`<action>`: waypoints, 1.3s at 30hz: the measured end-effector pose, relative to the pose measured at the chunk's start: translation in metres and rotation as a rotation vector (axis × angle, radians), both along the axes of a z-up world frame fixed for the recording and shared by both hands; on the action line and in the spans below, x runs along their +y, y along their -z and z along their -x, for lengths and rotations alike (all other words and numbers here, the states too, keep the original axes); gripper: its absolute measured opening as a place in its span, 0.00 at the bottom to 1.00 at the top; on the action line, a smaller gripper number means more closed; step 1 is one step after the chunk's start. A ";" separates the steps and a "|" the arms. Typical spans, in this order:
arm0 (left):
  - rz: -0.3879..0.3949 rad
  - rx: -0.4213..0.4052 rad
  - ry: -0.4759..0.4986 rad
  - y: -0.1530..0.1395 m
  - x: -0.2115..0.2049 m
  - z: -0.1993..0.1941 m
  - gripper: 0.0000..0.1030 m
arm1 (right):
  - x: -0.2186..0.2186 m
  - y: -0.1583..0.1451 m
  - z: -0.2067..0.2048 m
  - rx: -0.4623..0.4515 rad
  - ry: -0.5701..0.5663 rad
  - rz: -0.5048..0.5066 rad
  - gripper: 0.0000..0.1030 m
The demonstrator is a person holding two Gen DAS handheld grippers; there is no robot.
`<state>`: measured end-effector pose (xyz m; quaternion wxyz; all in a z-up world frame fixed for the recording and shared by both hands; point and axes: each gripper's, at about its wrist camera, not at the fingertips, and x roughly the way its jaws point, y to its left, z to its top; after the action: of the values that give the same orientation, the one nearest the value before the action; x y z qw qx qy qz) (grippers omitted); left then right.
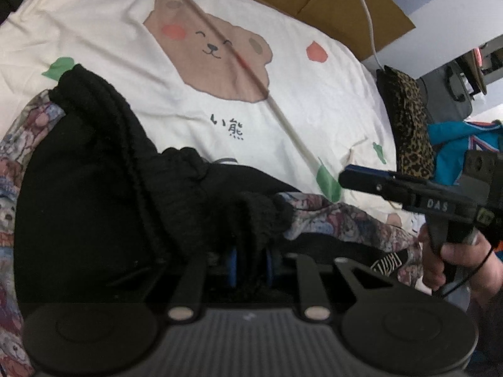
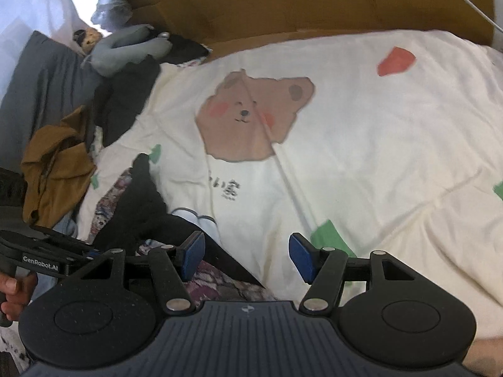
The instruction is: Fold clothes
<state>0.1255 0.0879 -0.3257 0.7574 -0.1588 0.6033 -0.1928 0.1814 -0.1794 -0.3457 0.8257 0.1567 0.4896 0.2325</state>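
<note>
— Left wrist view? Left gripper [image 1: 250, 268] clamped on the black ribbed cuff [image 1: 261, 216] of the garment [image 1: 94, 213], blue fingers [image 1: 232, 267] close together with knit bunched between them. Black body with a teddy-print lining, heaped toward the bed's left edge, on the cream bear-print duvet [image 1: 132, 31].

— Right wrist view? Right gripper [image 2: 246, 259] with blue fingers [image 2: 192, 256] well apart, nothing between them but duvet [image 2: 377, 157] and a strip of printed fabric. Same garment [image 2: 138, 201] seen low and to the left here, lying on the bed near its left edge.

— Only in the left view? Right gripper [image 1: 393, 185] from the side, hovering above the duvet just beside the garment's printed part, a hand [image 1: 452, 260] on its grip. Leopard-print cloth [image 1: 408, 119] and a turquoise item [image 1: 456, 144] past the bed's right edge.

— Only in the right view? Mustard-brown garment [image 2: 53, 163] and dark clothes [image 2: 122, 106] piled along the left edge, a grey plush toy [image 2: 125, 47] toward the far left corner. Cardboard [image 2: 314, 3] along the far edge, visible in both.
</note>
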 end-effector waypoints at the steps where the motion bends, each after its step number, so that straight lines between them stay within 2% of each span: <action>1: 0.001 -0.002 0.001 0.000 0.000 0.002 0.17 | 0.001 -0.001 -0.002 0.000 -0.005 -0.007 0.61; 6: 0.014 0.001 0.021 0.000 0.005 0.009 0.17 | 0.021 -0.002 -0.011 -0.026 -0.068 -0.025 0.61; 13: 0.038 -0.043 0.031 -0.002 0.011 0.015 0.17 | 0.057 -0.023 0.005 -0.116 -0.317 -0.011 0.61; 16: 0.039 -0.063 0.047 -0.004 0.010 0.016 0.17 | 0.066 -0.024 0.005 -0.104 -0.353 -0.012 0.61; 21: 0.009 -0.105 0.125 -0.011 0.008 0.023 0.17 | 0.074 -0.023 0.002 -0.079 -0.385 -0.023 0.60; 23: 0.000 -0.110 0.135 -0.010 0.008 0.027 0.17 | 0.076 -0.022 0.001 -0.069 -0.395 -0.028 0.55; 25: 0.000 -0.105 0.136 -0.007 0.010 0.031 0.17 | 0.078 -0.018 0.002 -0.057 -0.409 -0.022 0.42; 27: 0.005 -0.095 0.134 -0.004 0.013 0.034 0.19 | 0.079 -0.011 0.007 -0.046 -0.427 -0.001 0.42; 30: 0.019 -0.074 0.120 -0.003 0.019 0.036 0.22 | 0.081 -0.006 0.018 -0.039 -0.448 0.019 0.42; 32: 0.036 -0.065 0.102 -0.006 0.025 0.037 0.29 | 0.082 -0.004 0.025 -0.042 -0.459 0.030 0.42; 35: 0.098 -0.068 0.068 -0.013 0.035 0.036 0.40 | 0.083 -0.004 0.033 -0.052 -0.473 0.045 0.42; 39: 0.154 -0.043 0.040 -0.009 0.036 0.032 0.47 | 0.085 -0.006 0.039 -0.068 -0.485 0.061 0.42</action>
<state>0.0930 0.1236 -0.3170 0.7517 -0.2004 0.5733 -0.2572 0.1425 -0.0947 -0.3393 0.7659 0.0019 0.4918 0.4142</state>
